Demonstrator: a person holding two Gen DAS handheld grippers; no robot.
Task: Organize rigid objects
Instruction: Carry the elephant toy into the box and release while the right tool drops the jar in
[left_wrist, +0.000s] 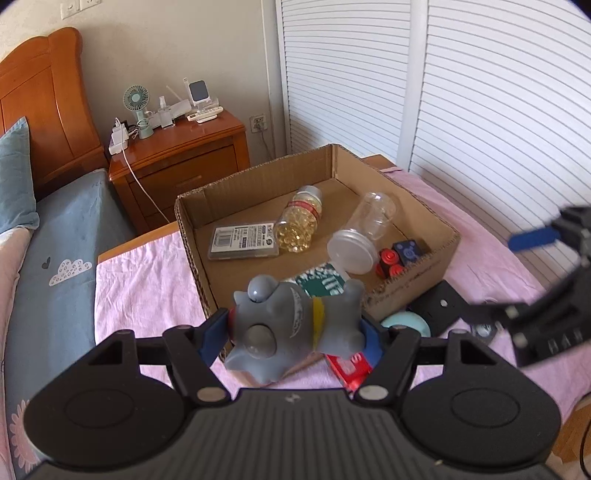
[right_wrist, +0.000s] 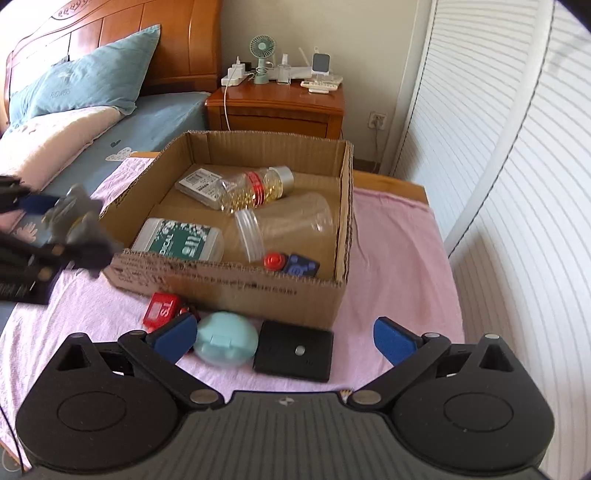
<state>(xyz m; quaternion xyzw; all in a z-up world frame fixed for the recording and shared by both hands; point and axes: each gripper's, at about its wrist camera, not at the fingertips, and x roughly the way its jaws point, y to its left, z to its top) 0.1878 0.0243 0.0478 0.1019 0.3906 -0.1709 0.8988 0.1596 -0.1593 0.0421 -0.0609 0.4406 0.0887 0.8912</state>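
Left gripper clamped on grey spiked toy, carried just above near wall of cardboard box. Toy's long axis lies crosswise between pads, knobbed ends left and right. Right gripper jaws spread wide, nothing between them, over teal case and black square block; red tag beside. Those three on pink cloth, unsorted. In box: green-label case, clear jar, pill bottle, flat pack, small red and blue pieces. Judgement: past halfway, four items left.

Both wrist views down onto cardboard box
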